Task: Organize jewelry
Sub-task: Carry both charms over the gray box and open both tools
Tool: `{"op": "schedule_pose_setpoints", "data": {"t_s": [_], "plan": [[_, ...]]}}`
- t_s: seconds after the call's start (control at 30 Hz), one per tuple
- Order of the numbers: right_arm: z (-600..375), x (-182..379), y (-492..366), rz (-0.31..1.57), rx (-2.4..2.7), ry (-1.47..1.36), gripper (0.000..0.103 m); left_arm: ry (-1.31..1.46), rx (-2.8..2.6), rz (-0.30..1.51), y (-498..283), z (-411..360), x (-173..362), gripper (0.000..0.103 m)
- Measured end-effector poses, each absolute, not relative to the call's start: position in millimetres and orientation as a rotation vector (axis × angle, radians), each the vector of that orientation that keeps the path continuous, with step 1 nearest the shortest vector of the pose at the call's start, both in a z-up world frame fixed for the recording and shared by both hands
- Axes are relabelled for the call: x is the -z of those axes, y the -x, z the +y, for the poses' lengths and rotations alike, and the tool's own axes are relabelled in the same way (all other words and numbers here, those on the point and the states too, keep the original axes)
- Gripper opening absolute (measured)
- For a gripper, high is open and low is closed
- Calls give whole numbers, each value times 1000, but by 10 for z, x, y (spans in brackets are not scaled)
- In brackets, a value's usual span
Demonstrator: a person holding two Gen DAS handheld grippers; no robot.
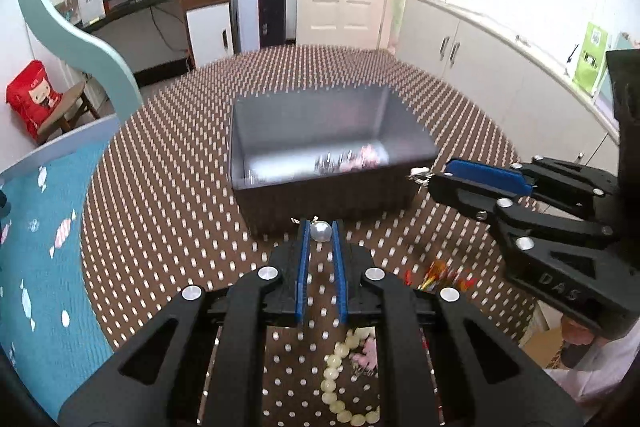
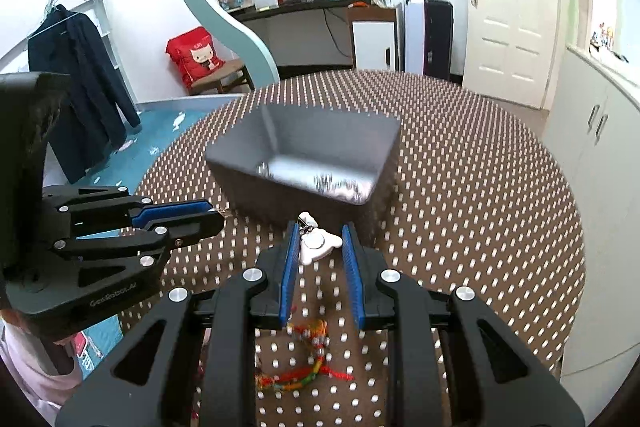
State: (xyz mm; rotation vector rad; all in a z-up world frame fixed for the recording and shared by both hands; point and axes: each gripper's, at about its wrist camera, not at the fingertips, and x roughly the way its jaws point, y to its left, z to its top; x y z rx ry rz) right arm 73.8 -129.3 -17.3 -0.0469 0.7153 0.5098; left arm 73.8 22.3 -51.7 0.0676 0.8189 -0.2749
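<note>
Together now, both of my grippers hang short of the grey box (image 1: 332, 147) on the dotted brown table (image 1: 160, 211), each with a piece to drop in. On the left, my left gripper (image 1: 321, 231) is clenched on a round silvery pendant (image 1: 321, 230), pinched right at the tips of the blue pads (image 1: 305, 259), with a bit of clasp poking out beyond. Below it on the table lie a string of pale beads (image 1: 336, 375) and a small pink trinket (image 1: 368, 349), not yet collected. In the middle, the box sits open, and blurred glints of silver and pink along its near inside wall suggest some pieces are already stowed. To the right, my right gripper (image 2: 320, 243) carries a white charm (image 2: 316, 245) with a metal clip; the charm leans on the left pad and I see a gap to the right one, so I judge the hold loose at best. A red and yellow braided cord (image 2: 308, 355) lies on the table beneath it. To do this step well, I would carry each piece clear over the near rim before letting go, keep the two grippers apart so they do not knock over the box, and release low inside so nothing bounces out. The white charm worries me most: moving it level and slowly should keep it from slipping early.
</note>
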Motion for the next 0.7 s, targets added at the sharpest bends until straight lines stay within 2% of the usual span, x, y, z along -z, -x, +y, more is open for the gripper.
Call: {"op": "schedule_pose_setpoints", "data": {"t_s": [0.2, 0.47, 0.5, 0.57, 0.7], "plan": [[-1220, 24, -894, 692, -512, 50, 21, -73, 298, 763, -888, 198, 228, 11], [-1148, 104, -1134, 726, -517, 46, 21, -84, 312, 777, -1141, 157, 219, 12], [-1147, 130, -1166, 736, -508, 42, 27, -90, 305, 786, -1170, 151, 242, 14], [-1176, 156, -1229, 756, -478, 24, 42, -93, 283, 800, -1226, 165, 284, 26], [-1218, 165, -1246, 766, -472, 17, 42, -86, 287, 811, -1263, 178, 324, 27]]}}
